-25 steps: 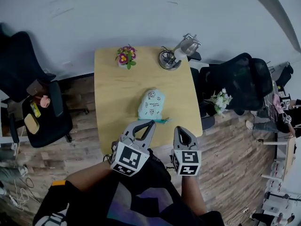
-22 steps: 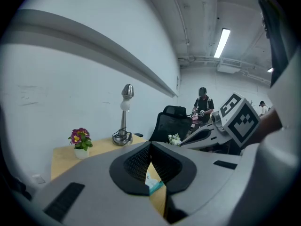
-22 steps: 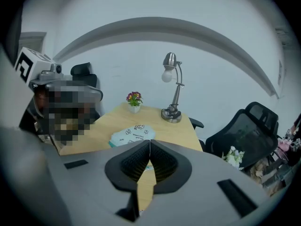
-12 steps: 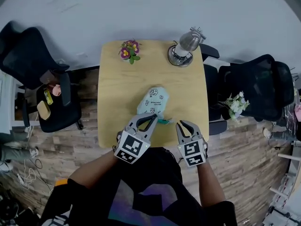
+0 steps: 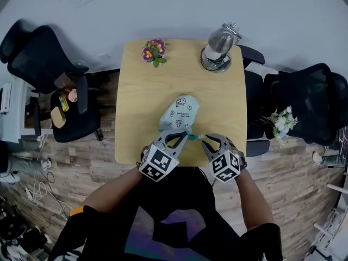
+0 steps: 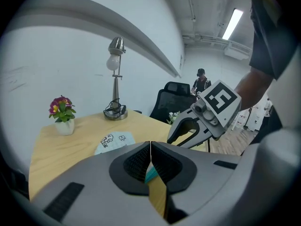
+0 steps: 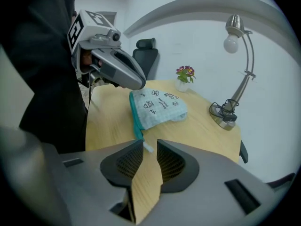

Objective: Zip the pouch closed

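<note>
Left gripper view: jaws together on pouch

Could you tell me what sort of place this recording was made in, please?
Most likely an office or lab workroom: black office chairs stand beside a small wooden table with a desk lamp, a flower pot and a pouch, and a strip light runs along the ceiling.

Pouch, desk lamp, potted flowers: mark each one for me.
pouch (image 7: 162,108): right gripper view, on its printed fabric face.
desk lamp (image 5: 222,38): head view, on its metal shade.
potted flowers (image 6: 62,125): left gripper view, on the white pot.
</note>
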Tool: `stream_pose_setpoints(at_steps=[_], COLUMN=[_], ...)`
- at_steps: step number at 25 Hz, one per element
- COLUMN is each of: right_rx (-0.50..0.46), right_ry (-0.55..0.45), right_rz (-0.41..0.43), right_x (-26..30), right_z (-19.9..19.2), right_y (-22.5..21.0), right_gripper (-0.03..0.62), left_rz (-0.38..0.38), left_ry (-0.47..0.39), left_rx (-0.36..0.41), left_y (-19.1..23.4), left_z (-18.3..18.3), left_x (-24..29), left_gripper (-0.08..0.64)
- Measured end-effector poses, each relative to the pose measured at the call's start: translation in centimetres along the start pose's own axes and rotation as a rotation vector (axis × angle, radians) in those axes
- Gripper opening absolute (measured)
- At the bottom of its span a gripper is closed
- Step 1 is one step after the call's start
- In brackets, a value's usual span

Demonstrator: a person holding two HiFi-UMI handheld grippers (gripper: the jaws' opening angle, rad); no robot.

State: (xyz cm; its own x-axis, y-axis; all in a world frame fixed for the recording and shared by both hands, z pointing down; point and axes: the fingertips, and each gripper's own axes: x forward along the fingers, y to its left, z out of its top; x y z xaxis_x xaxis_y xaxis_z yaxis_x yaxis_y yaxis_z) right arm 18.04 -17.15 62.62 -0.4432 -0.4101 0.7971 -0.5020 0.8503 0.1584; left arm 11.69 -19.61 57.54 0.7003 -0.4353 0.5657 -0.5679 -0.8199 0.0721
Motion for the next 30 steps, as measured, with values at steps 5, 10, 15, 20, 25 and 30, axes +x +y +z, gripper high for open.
stream_pose_setpoints(at_steps=[5,10,15,20,25,30], right_rx=[-0.062,-0.116,-0.172,-0.194,-0.161,-0.004], right_ry=[0.027,0.046,0.081,0.104,0.114,0.041], right_rz=[0.034,0.056,0.06,0.064,0.115,0.211], right_x=[1.3,2.6,3.6,3.8,2.8,0.0], right_z=[-1.0,-1.3,-1.8,-1.7,-0.9,2.5], right_y=[0.3,0.9,0.8,0.7,1.1,1.3], right_gripper=[0.104,0.104,0.104,0.049,0.02,0.018], left_rz=[0.024,0.041,0.045,0.04,0.032,0.036], left_ry=[0.008,0.018,0.022,0.018,-0.004,-0.044], left_rx=[-0.035,-0.044,-0.042,-0.032,-0.014,0.006], left_y=[0.6,1.0,1.2,1.4,1.7,2.1], left_z=[-0.5,-0.7,-0.6,-0.1,1.1,3.0], left_x=[-0.3,-0.6,-0.9,-1.1,-1.3,-2.0], left_gripper=[0.011,0.012,0.012,0.012,0.011,0.011])
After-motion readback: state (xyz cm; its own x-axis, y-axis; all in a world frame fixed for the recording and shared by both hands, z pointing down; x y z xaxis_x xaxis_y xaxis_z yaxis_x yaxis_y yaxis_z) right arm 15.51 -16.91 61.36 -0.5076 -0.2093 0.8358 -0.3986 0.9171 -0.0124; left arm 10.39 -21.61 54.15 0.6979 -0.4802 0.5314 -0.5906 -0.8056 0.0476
